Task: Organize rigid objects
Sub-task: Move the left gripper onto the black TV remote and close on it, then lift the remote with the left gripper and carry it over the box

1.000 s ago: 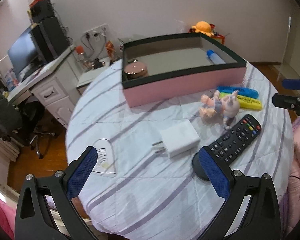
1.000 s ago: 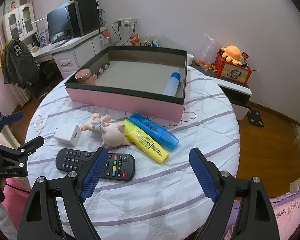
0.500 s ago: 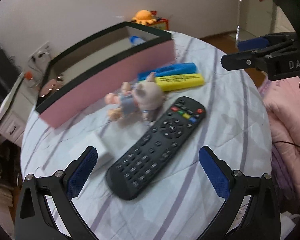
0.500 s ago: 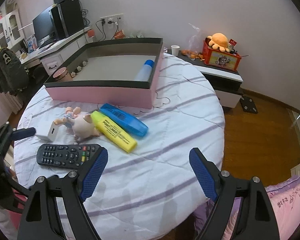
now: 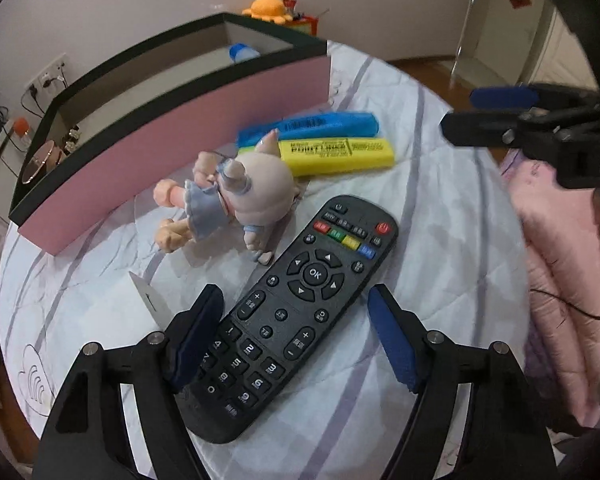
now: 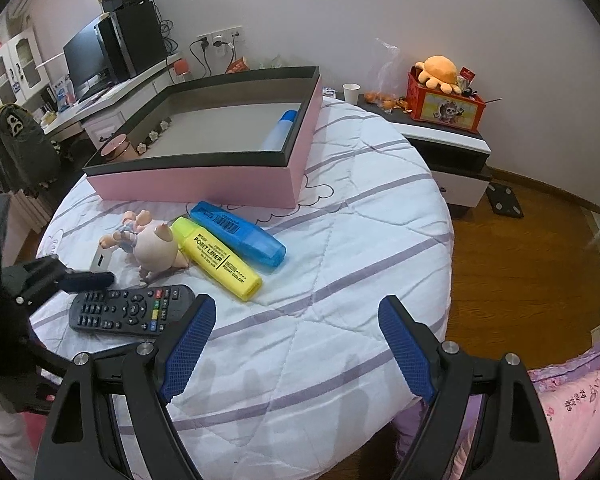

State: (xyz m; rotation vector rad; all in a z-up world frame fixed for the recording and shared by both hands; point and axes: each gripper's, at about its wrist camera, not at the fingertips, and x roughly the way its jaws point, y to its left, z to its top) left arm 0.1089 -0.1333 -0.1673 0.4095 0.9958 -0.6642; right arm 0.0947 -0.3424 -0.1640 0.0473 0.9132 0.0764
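L gripper (image 5: pixel 296 340) straddles the near end of the remote (image 5: pixel 296 312); jaws have just been closing, remote between them, left pad at its edge, right pad w/ a gap, so not clamped yet. Remote lies flat on the table (image 5: pixel 440 240), far end angled ahead-right. Ahead of L gripper: pig toy (image 5: pixel 236 196), then yellow marker (image 5: pixel 340 156) & blue marker (image 5: pixel 312 126) side by side, then pink box (image 5: pixel 172 136) w/ a bottle (image 5: pixel 242 52) inside. White charger (image 5: pixel 150 300) just left of left pad. R gripper (image 6: pixel 296 344) hangs wide open, empty, over bare cloth; remote near its left finger, markers ahead-left, box beyond.
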